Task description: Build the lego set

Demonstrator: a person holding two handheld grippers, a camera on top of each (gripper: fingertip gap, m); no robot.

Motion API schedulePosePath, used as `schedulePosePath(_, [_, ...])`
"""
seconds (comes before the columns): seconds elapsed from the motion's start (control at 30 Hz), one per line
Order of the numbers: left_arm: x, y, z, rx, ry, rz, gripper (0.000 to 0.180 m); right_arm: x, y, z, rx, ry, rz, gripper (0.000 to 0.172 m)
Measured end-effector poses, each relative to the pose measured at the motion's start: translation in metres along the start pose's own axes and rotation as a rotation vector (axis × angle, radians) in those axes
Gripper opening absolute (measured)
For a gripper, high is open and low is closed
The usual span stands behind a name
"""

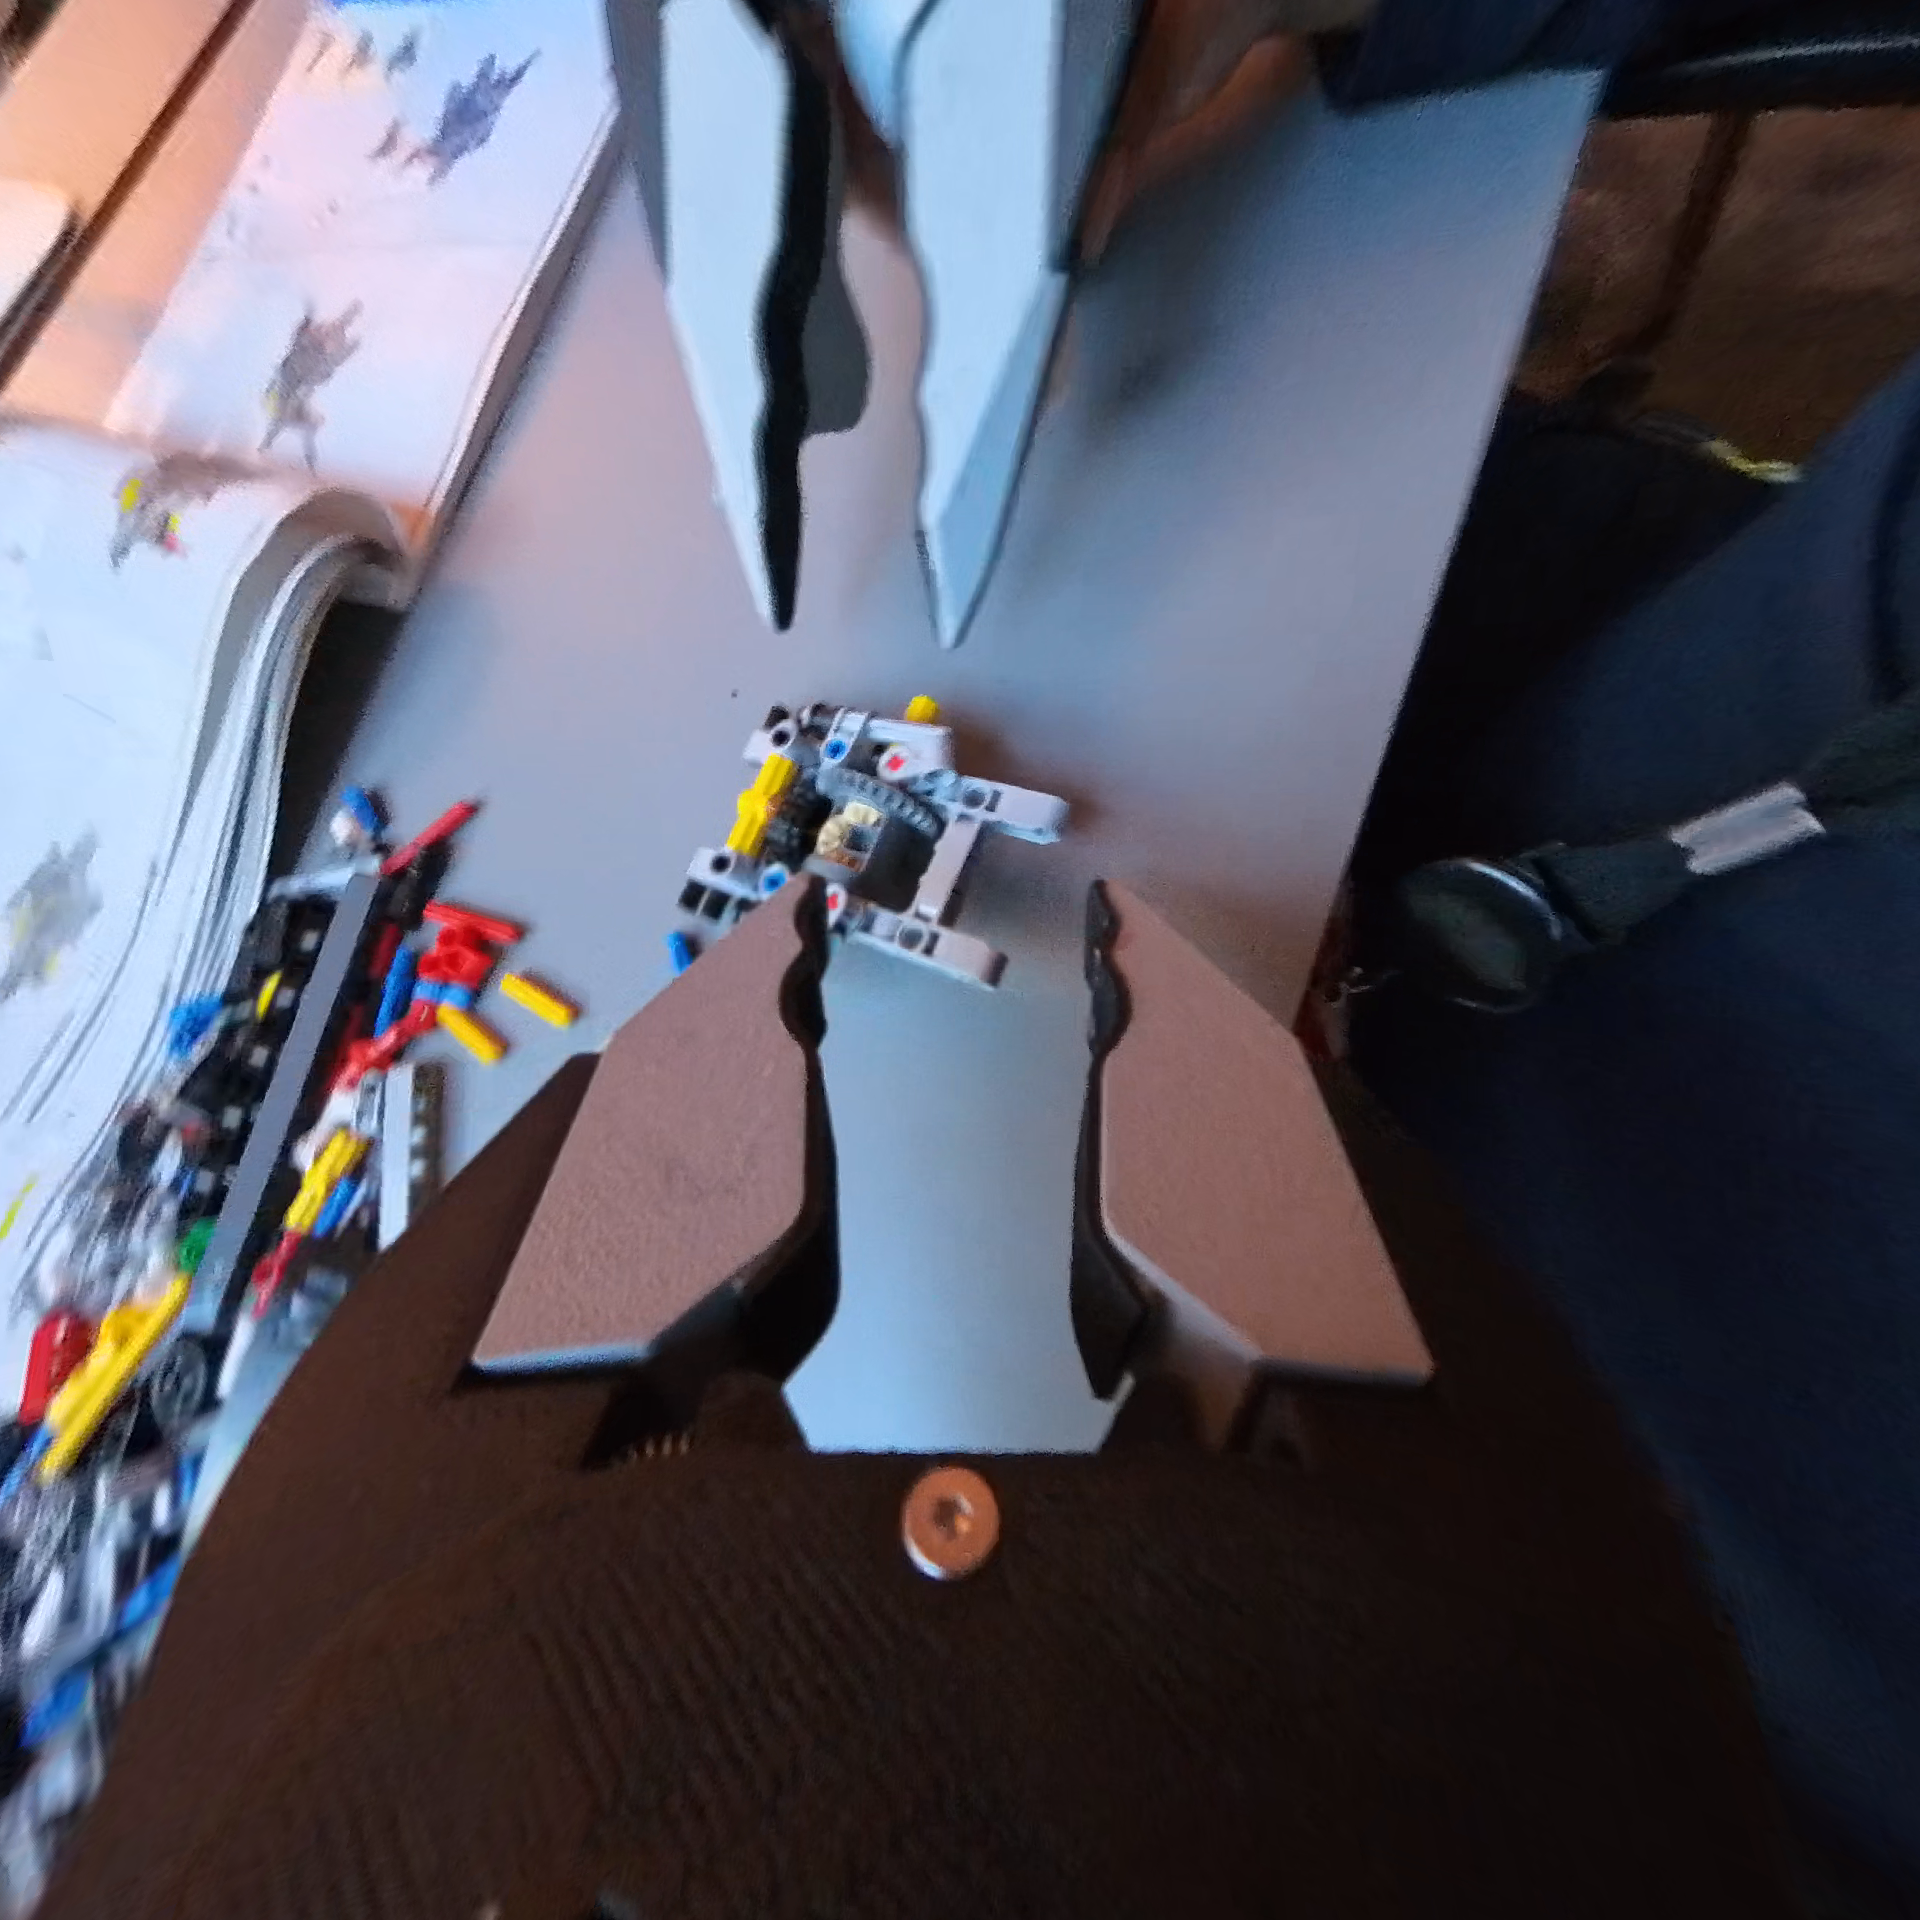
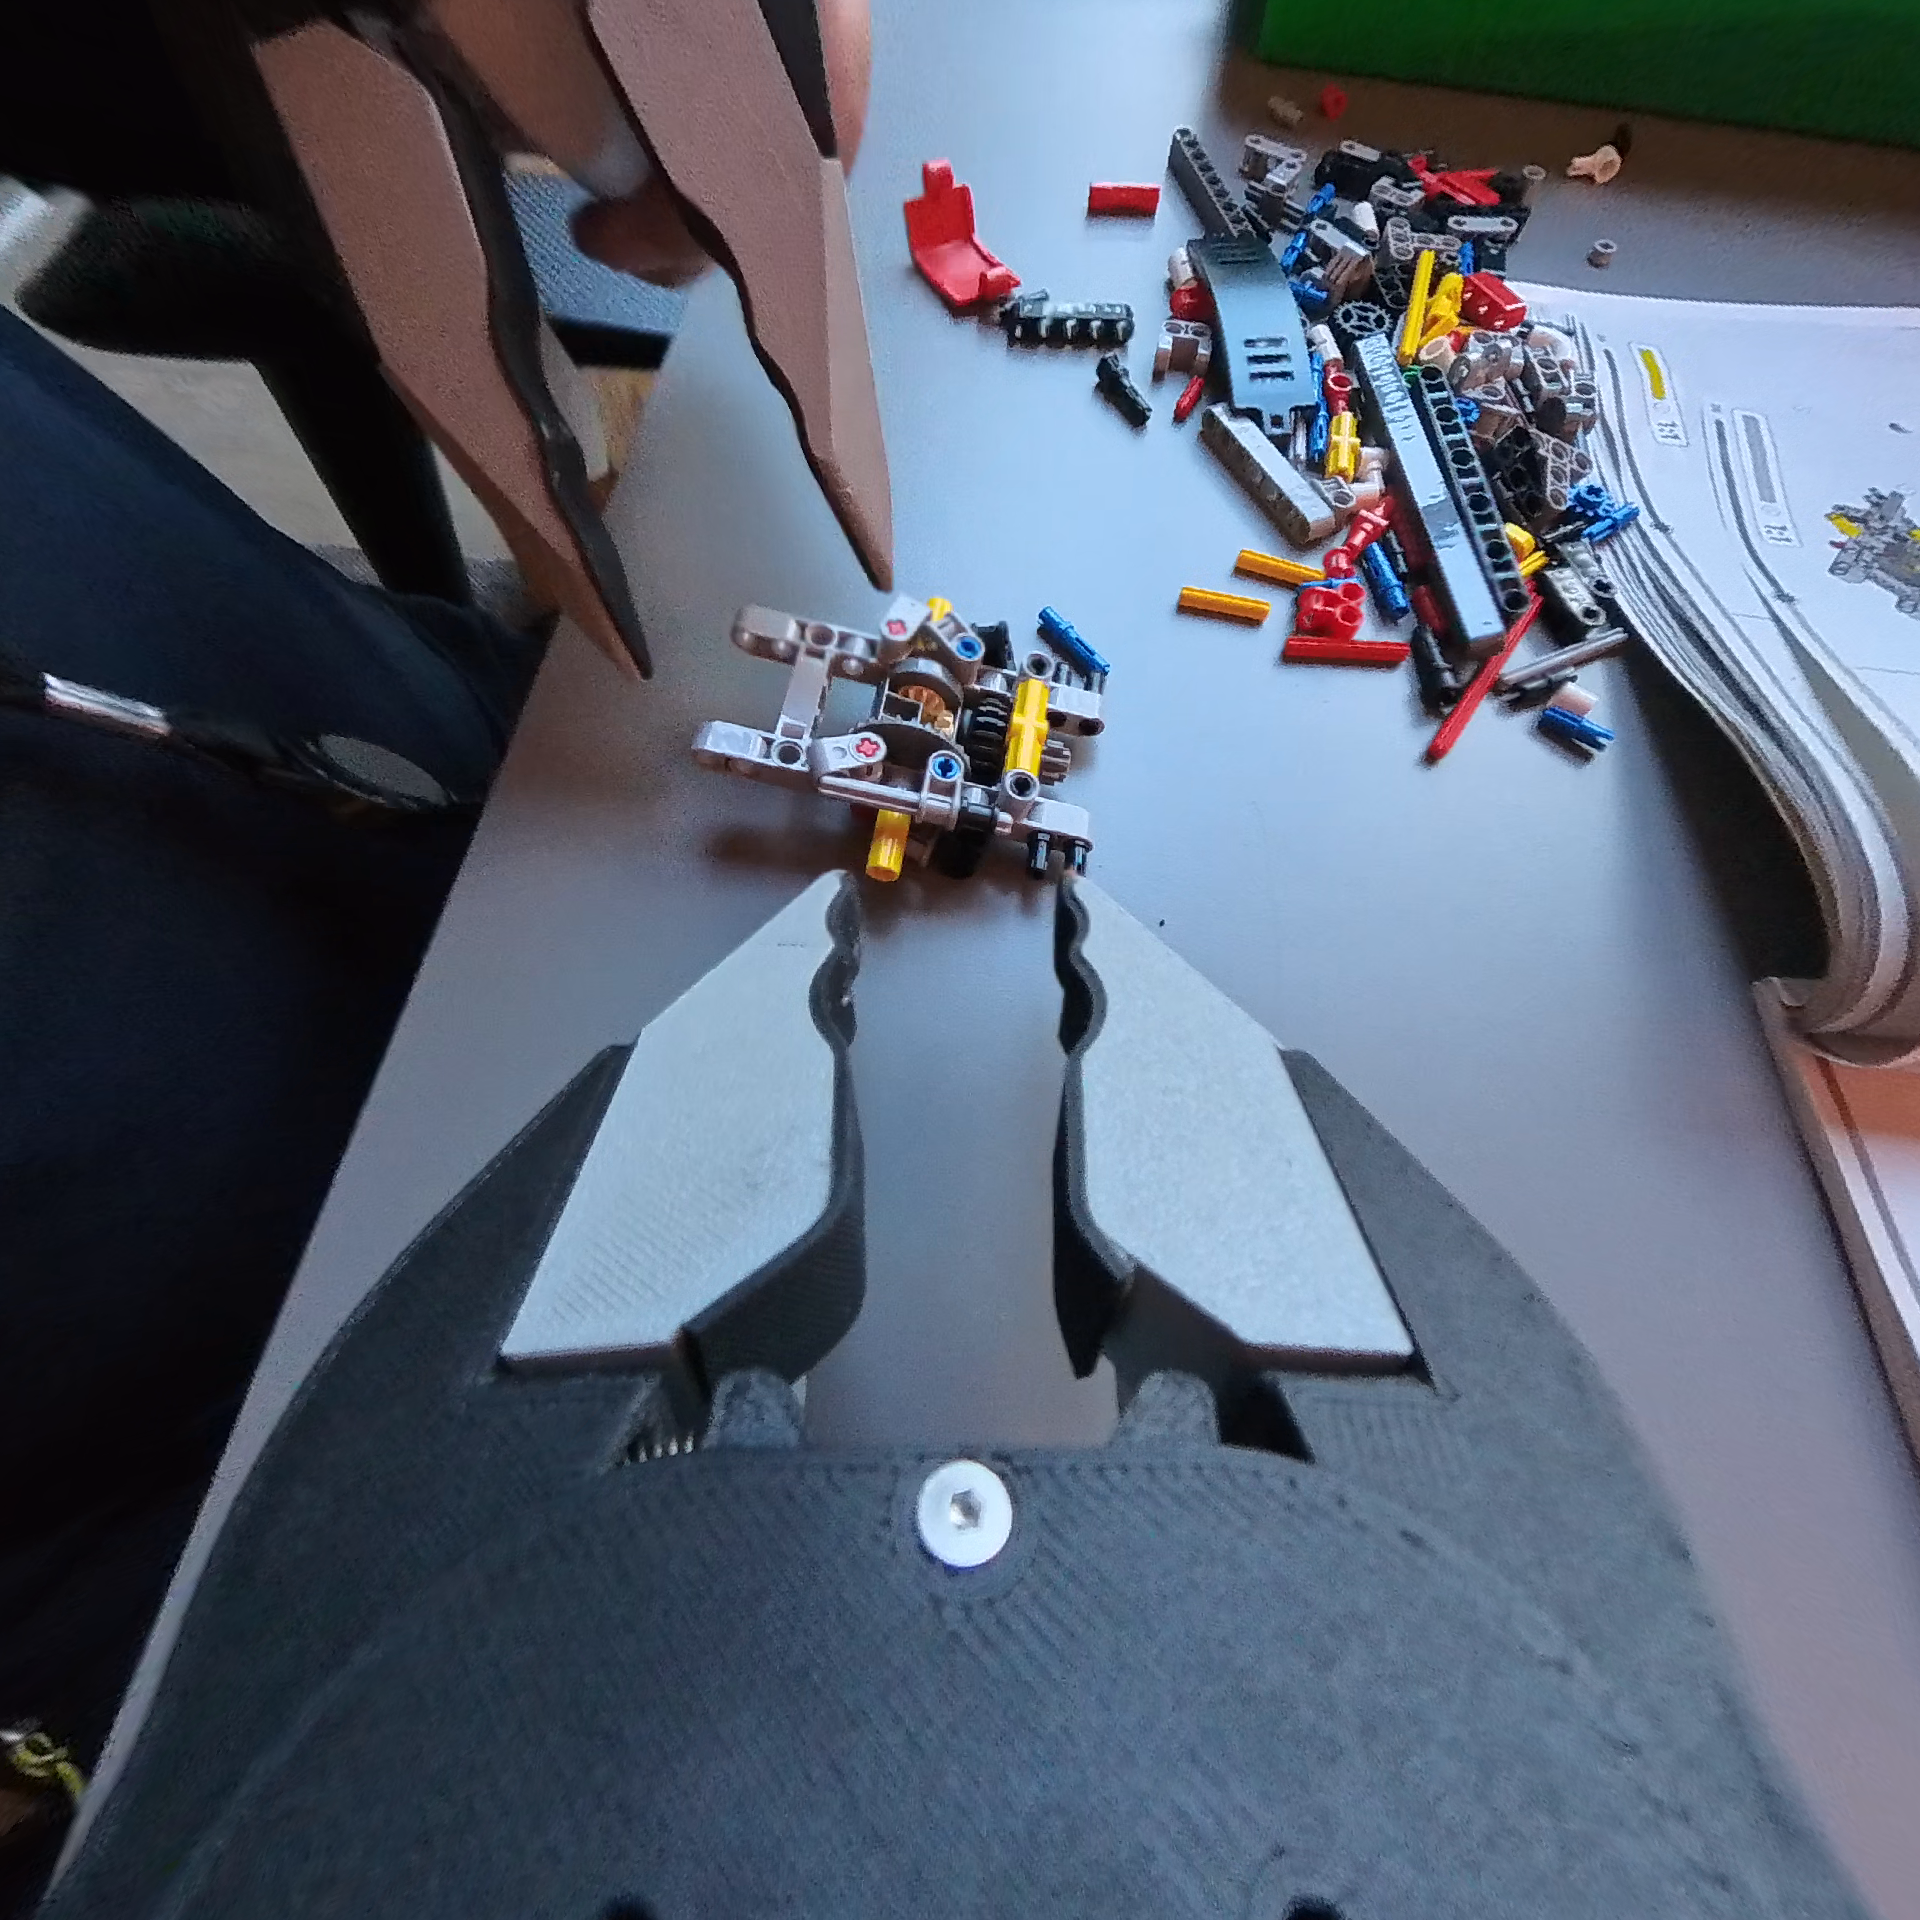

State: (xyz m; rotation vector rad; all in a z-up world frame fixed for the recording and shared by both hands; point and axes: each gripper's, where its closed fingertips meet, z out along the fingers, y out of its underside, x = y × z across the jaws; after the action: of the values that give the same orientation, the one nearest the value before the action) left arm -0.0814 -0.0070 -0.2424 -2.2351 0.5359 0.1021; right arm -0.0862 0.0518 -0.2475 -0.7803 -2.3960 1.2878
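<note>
Right wrist view, both tongs (image 2: pixel 956 894) (image 1: pixel 951 899) angled low over table (image 2: pixel 1299 935), tips apart, bare, flanking grey gear assembly (image 2: pixel 904 727).

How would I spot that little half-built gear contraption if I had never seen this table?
Start at the grey table and skip the heap of loose parts beside the open booklet. The small assembly stands alone between the two grippers' open tips. Unlike the scattered pieces, it is joined together: pale grey beams around dark gears, with yellow pins.
</note>
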Motion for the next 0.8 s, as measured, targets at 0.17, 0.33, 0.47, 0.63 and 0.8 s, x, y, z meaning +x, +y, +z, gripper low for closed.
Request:
schedulePosePath(0.17, [0.021,-0.009,0.006,0.009,-0.017,-0.249,0.044,0.000,0.010,0.010,-0.097,0.095,-0.139,0.043])
schedulePosePath(0.33, [0.023,-0.001,0.011,-0.044,-0.059,-0.295,0.038,0.000,0.003,0.017,-0.095,0.191,-0.250,0.056])
schedulePosePath(0.47, [0.019,0.004,0.016,-0.083,-0.110,-0.280,0.038,-0.007,-0.002,0.024,-0.130,0.266,-0.419,0.041])
schedulePosePath(0.63, [0.011,0.013,0.019,-0.152,-0.224,-0.136,0.008,-0.007,-0.005,0.031,-0.185,0.382,-0.568,0.023])
schedulePosePath(0.8, [0.003,0.010,0.012,-0.143,-0.287,-0.046,0.000,-0.003,-0.005,0.029,-0.207,0.399,-0.543,0.021])
